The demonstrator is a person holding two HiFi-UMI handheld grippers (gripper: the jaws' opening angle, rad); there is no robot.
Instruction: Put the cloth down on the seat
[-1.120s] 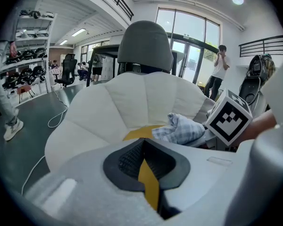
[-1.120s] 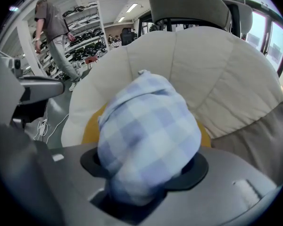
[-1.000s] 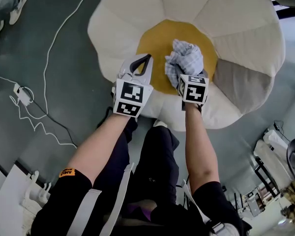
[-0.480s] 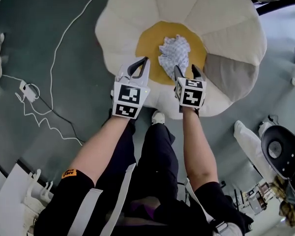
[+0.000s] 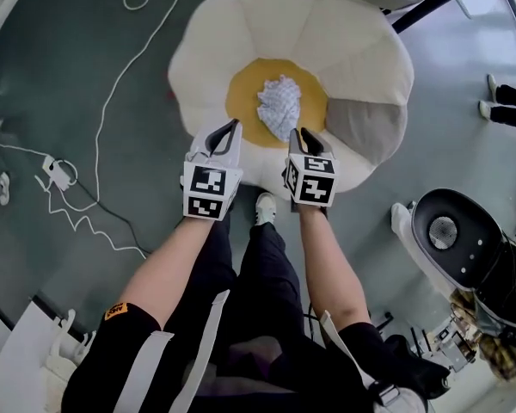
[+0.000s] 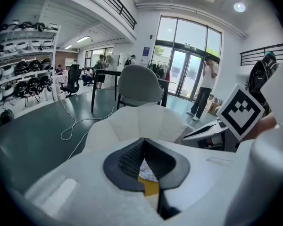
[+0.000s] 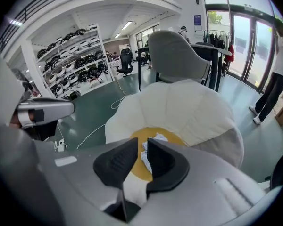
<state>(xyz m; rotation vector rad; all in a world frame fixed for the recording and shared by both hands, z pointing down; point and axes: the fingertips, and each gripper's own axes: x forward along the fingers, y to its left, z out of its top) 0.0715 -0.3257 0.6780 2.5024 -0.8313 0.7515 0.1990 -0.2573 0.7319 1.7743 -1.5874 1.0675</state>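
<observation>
A second ago the right claw [image 5: 304,134] sat against the cloth [image 5: 279,107], seemingly gripping its near edge. Now it has pulled back to the near rim of the seat [image 5: 344,41], clear of the cloth. Its jaws, wide apart half a second ago, are closing with nothing between them. The released cloth lies alone on the yellow centre [image 5: 243,103]. The head view has drawn away, so the seat looks smaller.

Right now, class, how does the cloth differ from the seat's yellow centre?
The cloth is pale, checked and crumpled; the yellow centre is plain and smooth. The cloth is the smaller, covering only part of the yellow centre. The cloth lies on top; the yellow centre bears it. Both lie inside the seat's white rim.
</observation>
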